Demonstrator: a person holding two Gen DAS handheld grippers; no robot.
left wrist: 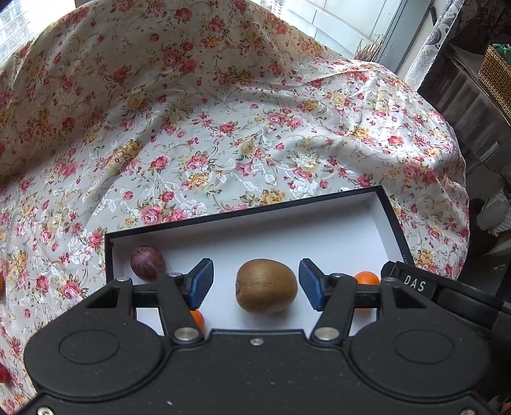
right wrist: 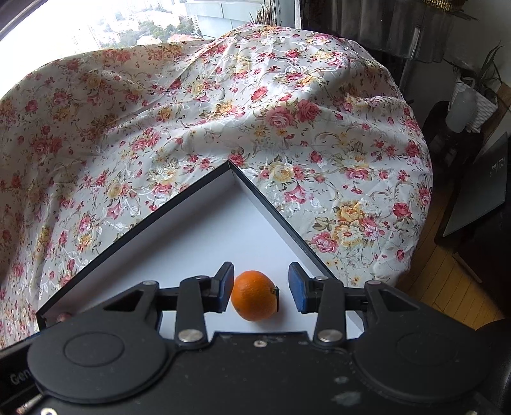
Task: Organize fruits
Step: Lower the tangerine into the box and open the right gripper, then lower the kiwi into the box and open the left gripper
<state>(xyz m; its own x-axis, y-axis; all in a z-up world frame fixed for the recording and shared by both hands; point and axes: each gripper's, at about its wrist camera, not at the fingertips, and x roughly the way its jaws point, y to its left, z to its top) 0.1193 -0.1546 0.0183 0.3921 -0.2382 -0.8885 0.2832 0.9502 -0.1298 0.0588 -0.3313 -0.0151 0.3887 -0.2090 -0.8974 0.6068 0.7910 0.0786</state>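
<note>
Flowery cloth (left wrist: 223,127) covers the table. Left gripper (left wrist: 255,284) is wide around a kiwi (left wrist: 266,285), not squeezing. Right gripper (right wrist: 260,292) is wide around an orange (right wrist: 254,295). Both fruits lie in the box (left wrist: 388,220). Red fruit (left wrist: 3,373) waits outside.

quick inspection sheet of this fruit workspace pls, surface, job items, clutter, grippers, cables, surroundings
surface: floral tablecloth, wrinkled, bunched up at the back.
job's things: black box with white inside holds a kiwi, a dark purple fruit in its corner and small oranges, one lying on the floor of the box.
clutter: nothing seen.
grippers: left hand-held gripper open, kiwi between its pads with gaps on both sides; right hand-held gripper open around the orange, right pad clear, left pad very close.
cables: nothing seen.
surroundings: window behind, wicker basket and plant pot to the right.
</note>
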